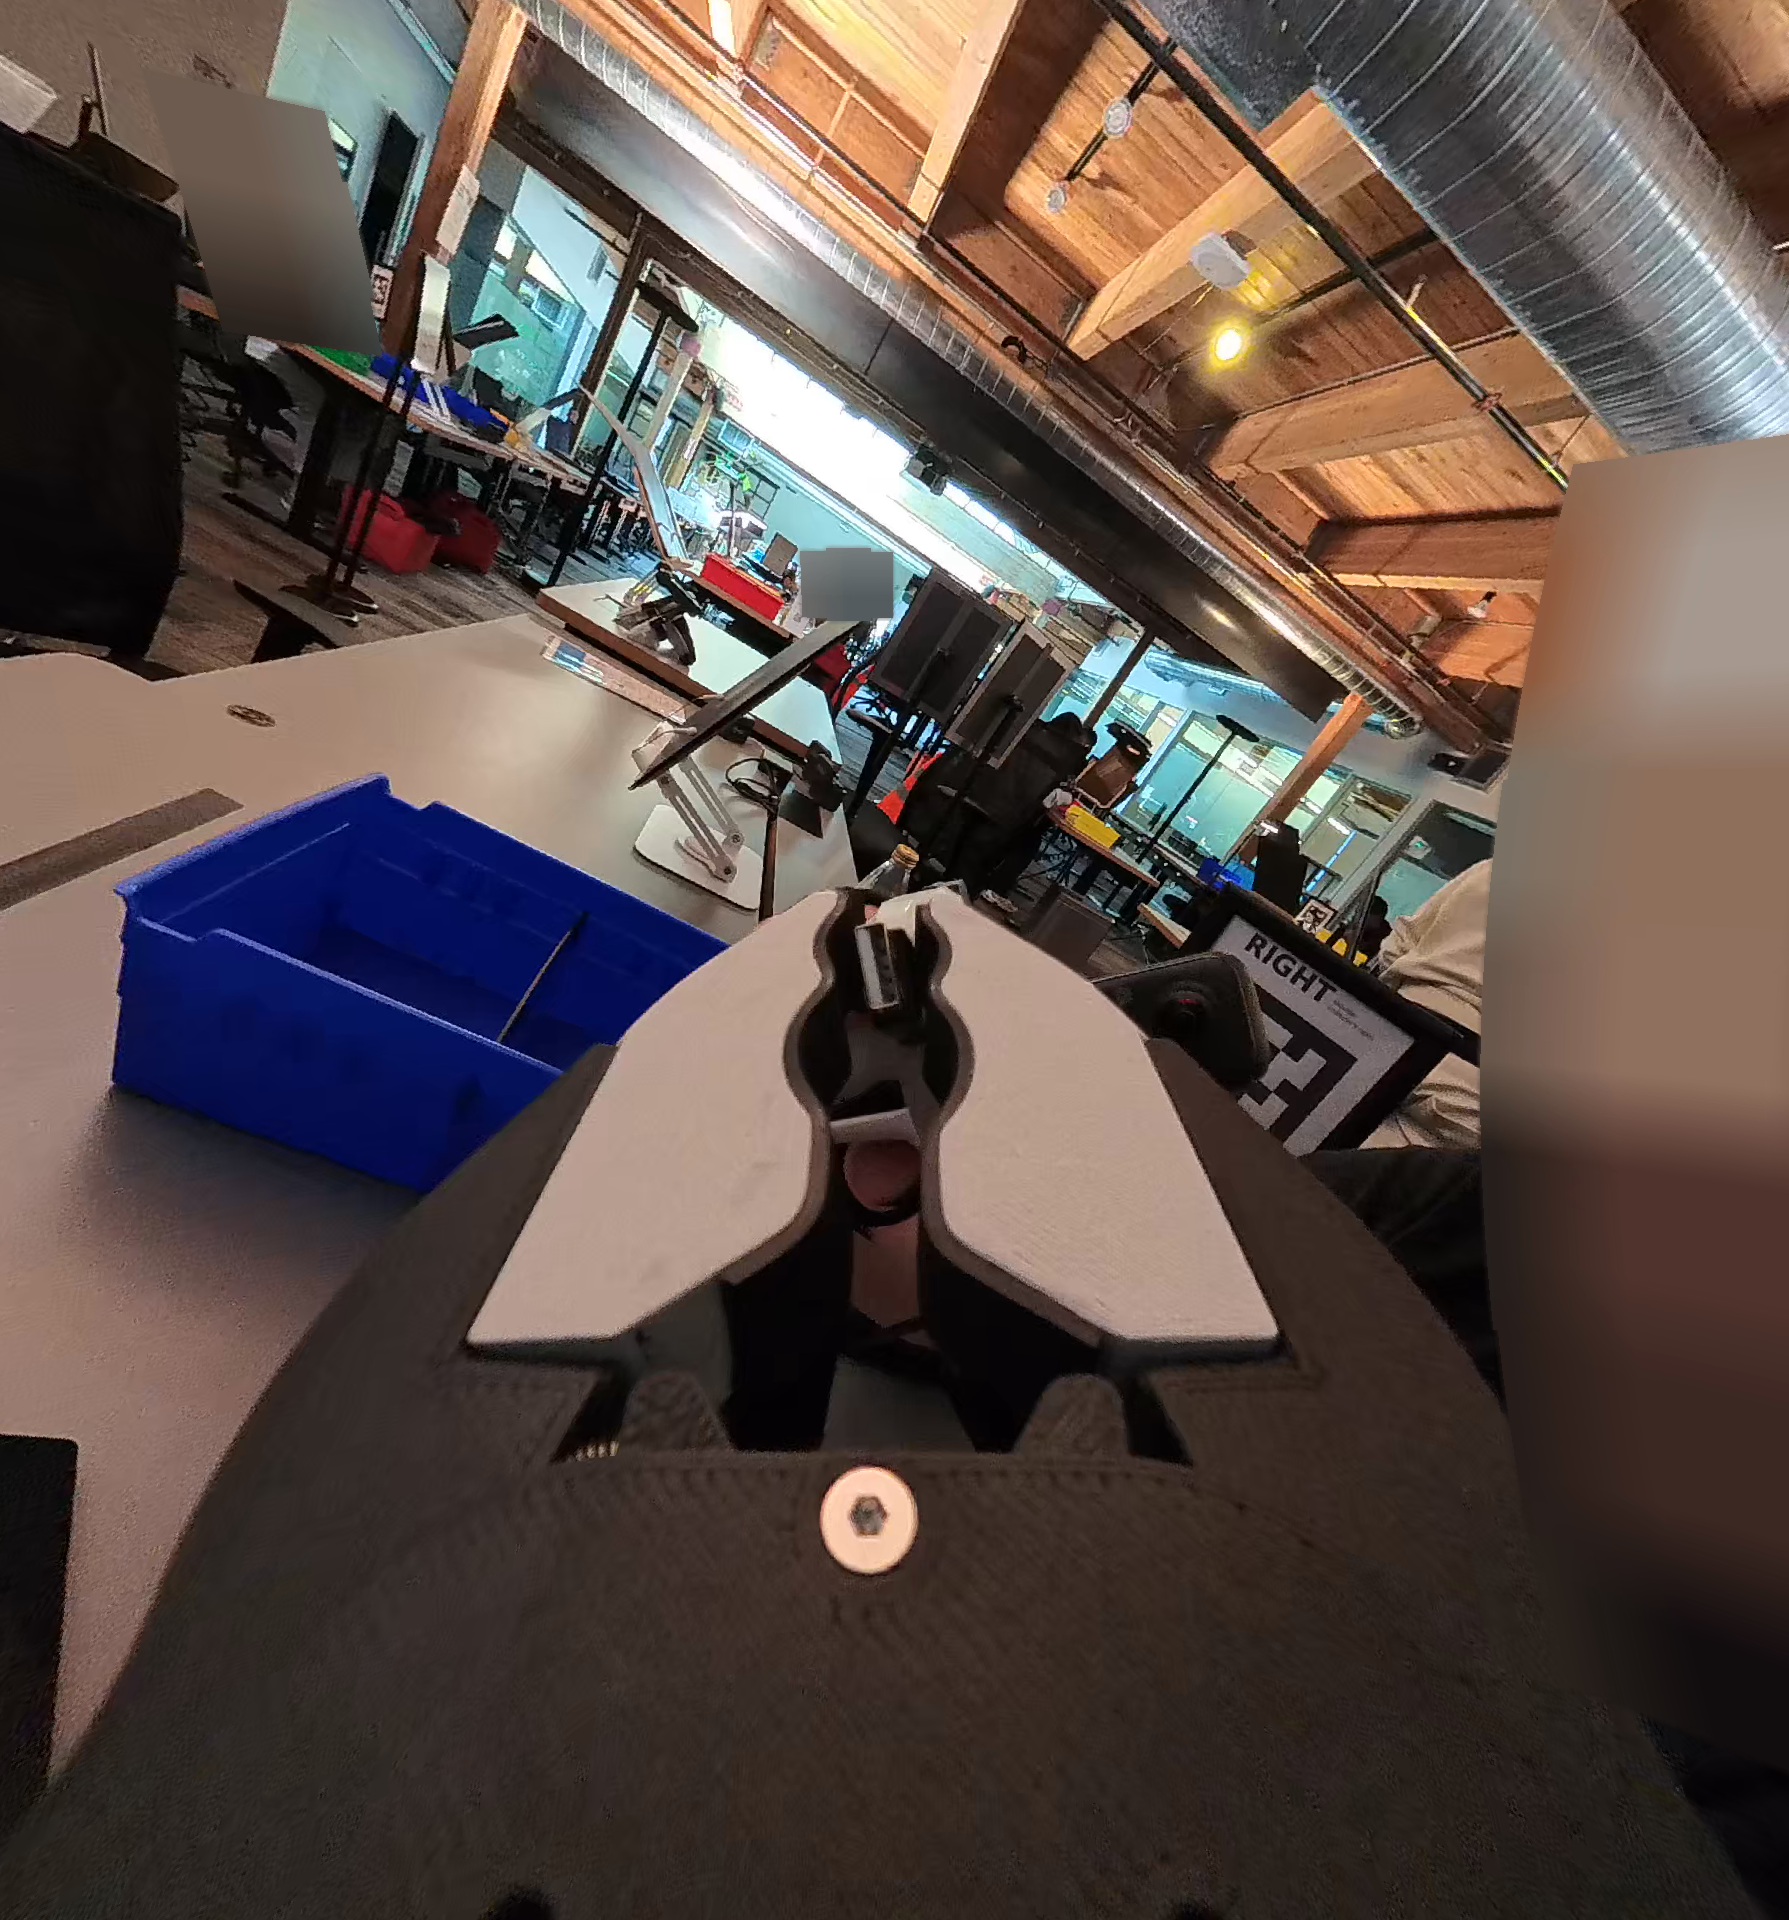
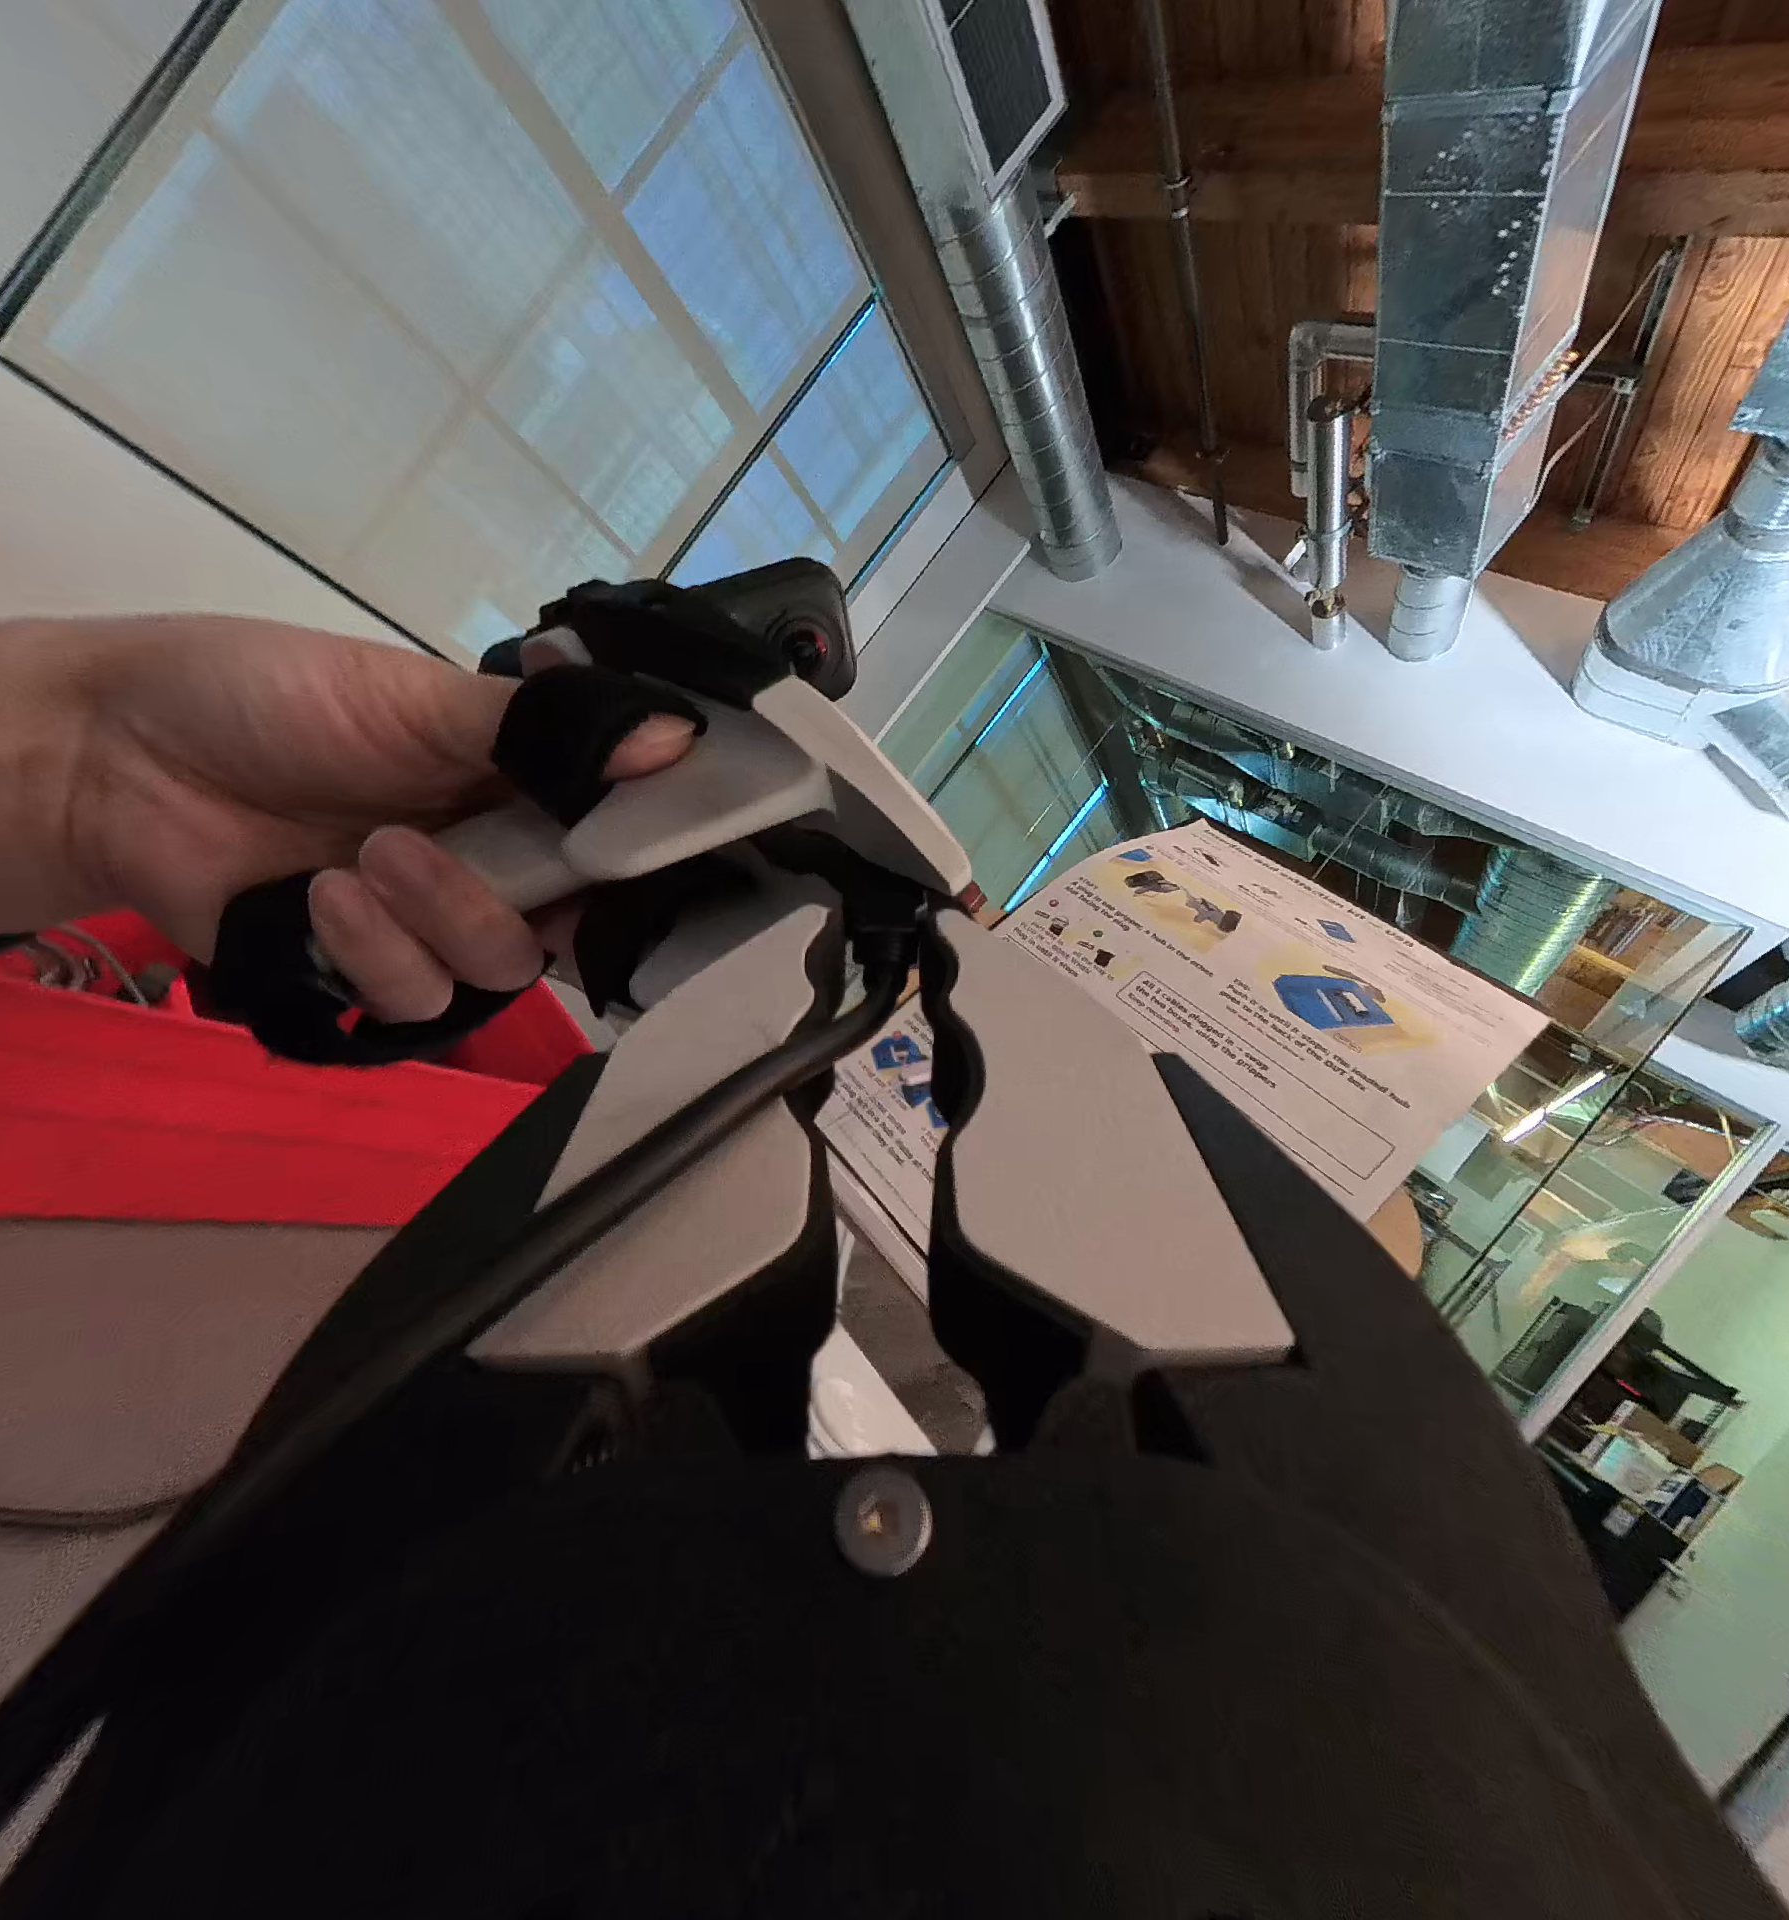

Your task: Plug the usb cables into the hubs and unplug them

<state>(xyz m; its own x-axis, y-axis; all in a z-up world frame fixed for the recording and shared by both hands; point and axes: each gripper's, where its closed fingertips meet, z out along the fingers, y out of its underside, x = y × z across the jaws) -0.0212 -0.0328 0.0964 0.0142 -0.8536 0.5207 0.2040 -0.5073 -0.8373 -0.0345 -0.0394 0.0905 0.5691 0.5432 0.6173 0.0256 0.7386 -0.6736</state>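
In the left wrist view my left gripper (image 1: 885, 920) is shut on a small dark USB piece with a silver connector end (image 1: 882, 966), held in the air above the table. In the right wrist view my right gripper (image 2: 900, 925) is shut on the plug end of a black cable (image 2: 765, 1081), which runs down to the left over the left finger. The left gripper (image 2: 957, 878), held by a hand (image 2: 194, 769), meets the right gripper tip to tip. Where the two pieces meet is hidden by the fingers.
An open blue bin (image 1: 246, 997) stands on the grey table (image 1: 90, 1247) to the left, with a thin dark rod in it. The right gripper's camera (image 1: 1181, 1008) and marker tag (image 1: 1316, 1039) sit to the right. An instruction sheet (image 2: 1285, 1039) and a red surface (image 2: 142, 1091) lie beyond. The grippers are tip to tip, or close to it.
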